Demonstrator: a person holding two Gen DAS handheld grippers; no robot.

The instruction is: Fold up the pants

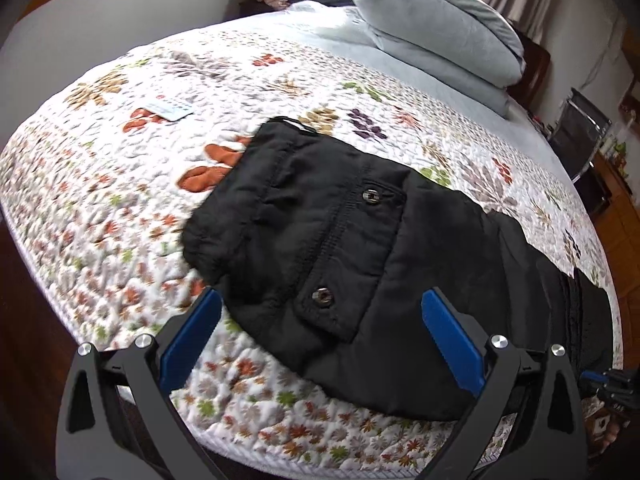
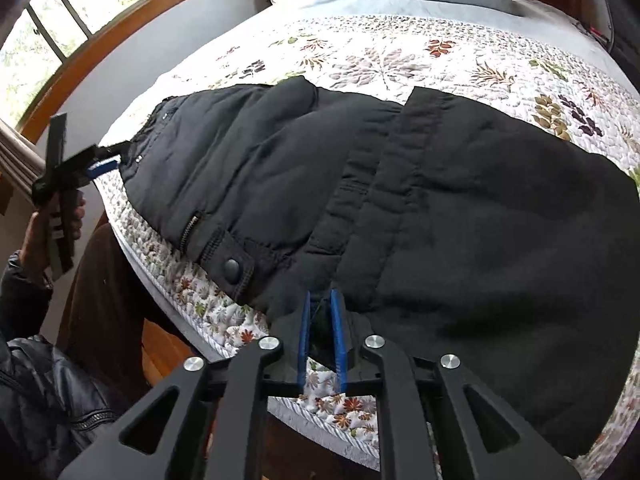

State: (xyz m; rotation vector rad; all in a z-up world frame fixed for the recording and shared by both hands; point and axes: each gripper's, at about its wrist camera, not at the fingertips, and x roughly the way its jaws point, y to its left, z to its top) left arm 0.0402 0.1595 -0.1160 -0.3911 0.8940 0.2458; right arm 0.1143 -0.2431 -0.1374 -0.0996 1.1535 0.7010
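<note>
Black padded pants (image 1: 340,240) lie across a floral quilt (image 1: 120,200) near the bed's front edge, with snap pockets facing up. My left gripper (image 1: 322,296) is open, its blue pads wide apart above the pants' near edge, with nothing pinched. In the right wrist view the pants (image 2: 480,220) fill the middle, waistband to the left. My right gripper (image 2: 320,296) is shut on a fold of the black fabric at the pants' near edge. The left gripper (image 2: 80,168) also shows there, held in a hand beside the waistband.
Grey-blue pillows (image 1: 436,36) are stacked at the head of the bed. A small white card (image 1: 168,110) lies on the quilt beyond the pants. A person's leg in brown trousers (image 2: 104,300) stands against the bed edge. A window (image 2: 60,40) is on the left wall.
</note>
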